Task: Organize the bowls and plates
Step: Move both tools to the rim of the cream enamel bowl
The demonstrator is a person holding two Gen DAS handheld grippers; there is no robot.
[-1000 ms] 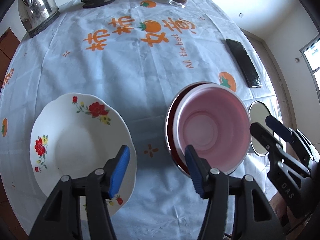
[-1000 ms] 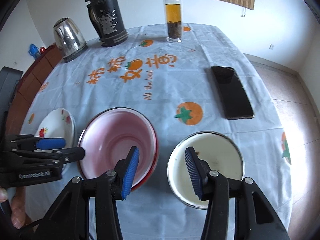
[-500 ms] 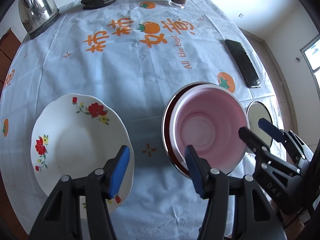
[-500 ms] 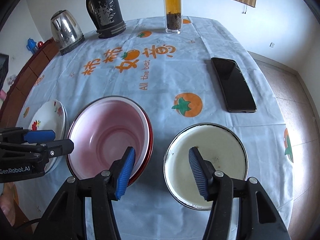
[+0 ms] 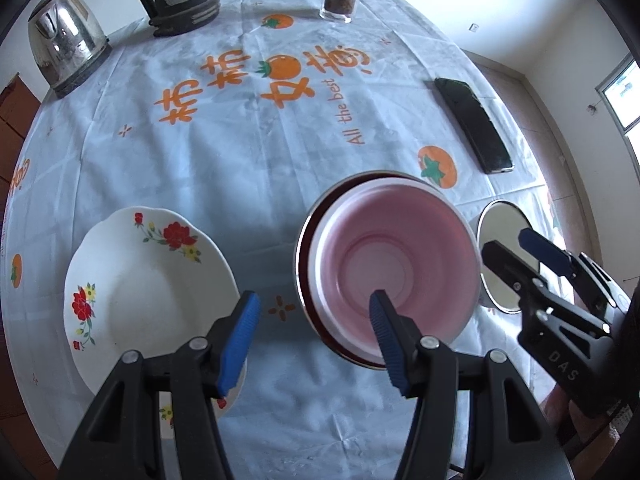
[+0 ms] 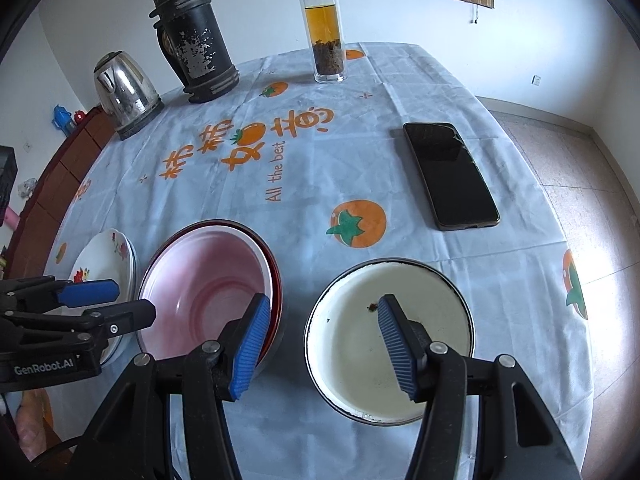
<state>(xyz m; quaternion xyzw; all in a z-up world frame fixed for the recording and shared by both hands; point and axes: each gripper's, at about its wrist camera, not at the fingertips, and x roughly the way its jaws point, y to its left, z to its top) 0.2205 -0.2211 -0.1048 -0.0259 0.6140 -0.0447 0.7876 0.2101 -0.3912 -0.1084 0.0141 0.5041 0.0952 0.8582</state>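
A white plate with red flowers (image 5: 152,292) lies at the left of the tablecloth. To its right a pink bowl (image 5: 400,264) sits nested in a red-rimmed bowl. Right again stands a white enamel bowl (image 6: 348,340). My left gripper (image 5: 314,300) hovers open over the gap between plate and pink bowl, its right finger above the pink bowl's near side. My right gripper (image 6: 324,302) is open, straddling the gap between the pink bowl (image 6: 208,280) and the enamel bowl, with nothing between its pads. Each gripper shows in the other's view: the right gripper (image 5: 509,242) and the left gripper (image 6: 132,300).
A steel kettle (image 6: 126,94), a black thermos (image 6: 192,36) and a glass tea bottle (image 6: 324,28) stand along the far side. A black phone (image 6: 450,174) lies at the right. The table edge drops to tiled floor on the right.
The right gripper's jaws have spread a little wider. The right wrist view has tilted up slightly, showing more of the wall. The left gripper and the dishes have stayed put.
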